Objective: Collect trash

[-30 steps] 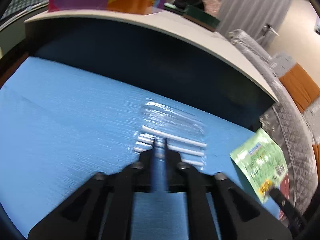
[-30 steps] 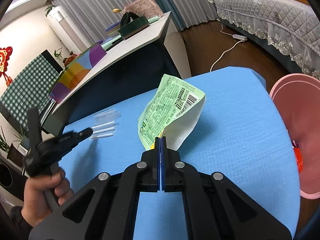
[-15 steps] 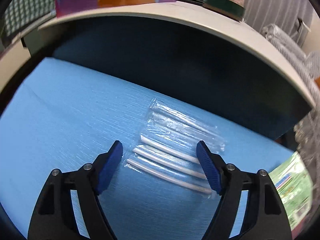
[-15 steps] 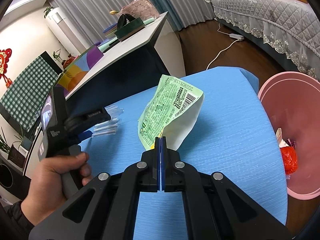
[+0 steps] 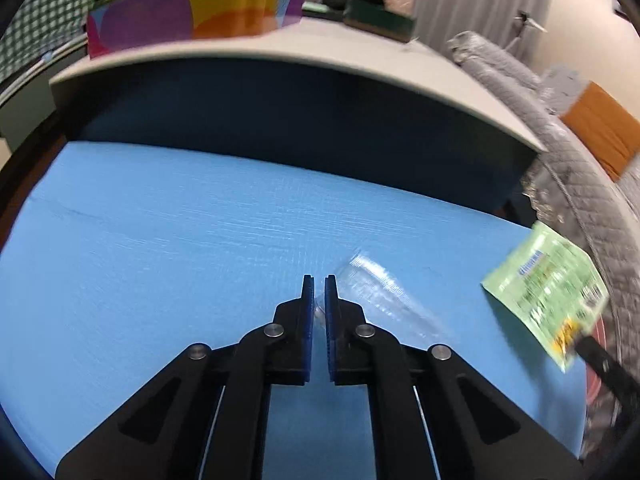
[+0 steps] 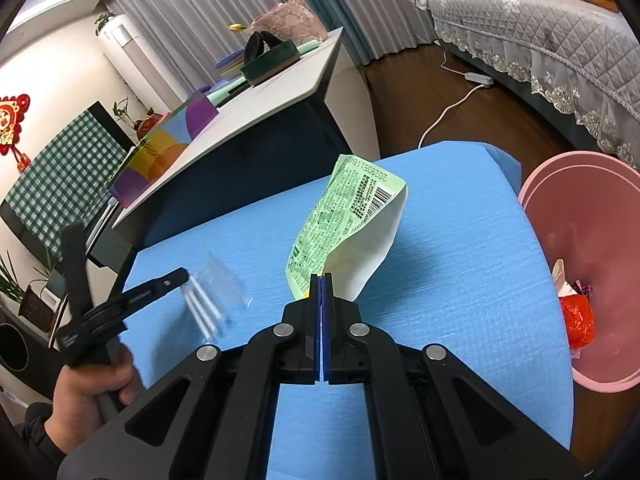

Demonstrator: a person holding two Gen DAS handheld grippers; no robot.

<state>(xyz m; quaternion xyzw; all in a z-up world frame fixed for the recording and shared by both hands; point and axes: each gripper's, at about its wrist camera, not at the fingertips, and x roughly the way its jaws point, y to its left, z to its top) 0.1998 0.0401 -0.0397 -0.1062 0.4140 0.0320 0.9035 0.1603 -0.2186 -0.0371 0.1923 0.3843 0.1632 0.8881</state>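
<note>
- Left wrist view: our left gripper (image 5: pixel 319 280) has its blue pads nearly together, pinching the edge of a clear plastic wrapper (image 5: pixel 380 292). The wrapper trails off to the right of the fingers, lifted above the blue table (image 5: pixel 160 248) and blurred.
- Left wrist view: at the table's right edge we see the green snack bag (image 5: pixel 548 284), its lower corner caught in the tip of the other tool. Beyond the table stands a white desk (image 5: pixel 320 52) carrying a colourful box (image 5: pixel 188 12).
- Right wrist view: our right gripper (image 6: pixel 321 278) is fully together, clamped on the bottom corner of the green snack bag (image 6: pixel 352 208), which stands up above the table (image 6: pixel 460 248).
- Right wrist view: to the left of the table's middle, a hand (image 6: pixel 86 388) holds the left gripper (image 6: pixel 182 276); the clear wrapper (image 6: pixel 214 296), with white sticks inside, hangs from its tip above the table.
- Right wrist view: just off the table's right edge sits a pink bin (image 6: pixel 580 184) with a red scrap (image 6: pixel 576 320) and other litter inside. A grey sofa (image 6: pixel 540 28) stands well beyond the table.
</note>
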